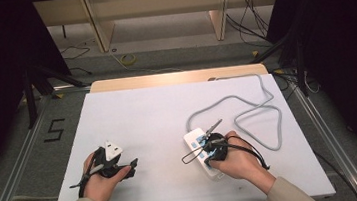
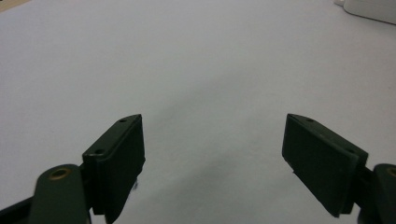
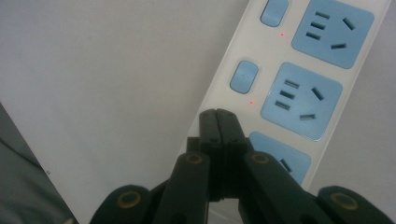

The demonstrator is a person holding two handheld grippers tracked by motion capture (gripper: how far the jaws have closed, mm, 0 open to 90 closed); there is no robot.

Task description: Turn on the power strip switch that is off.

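Note:
A white power strip [image 1: 194, 139] with blue sockets lies right of the table's middle, and its grey cable [image 1: 269, 102] loops off toward the far right edge. My right gripper [image 1: 210, 146] hangs over the strip. In the right gripper view its jaws are pressed together, and the right gripper [image 3: 217, 113] has its tip on the power strip [image 3: 271, 49] just below a blue switch [image 3: 243, 76]. Two small red lights glow beside the switches. My left gripper [image 1: 133, 168] rests at the front left, carrying a white three-cornered plate [image 1: 112, 148]. Close up, the left gripper [image 2: 212, 123] stands open over bare tabletop.
The white table [image 1: 143, 114] has a wooden strip along its far edge. An end of the power strip [image 2: 369, 7] shows far off in the left gripper view. Dark stands and floor cables [image 1: 250, 17] surround the table.

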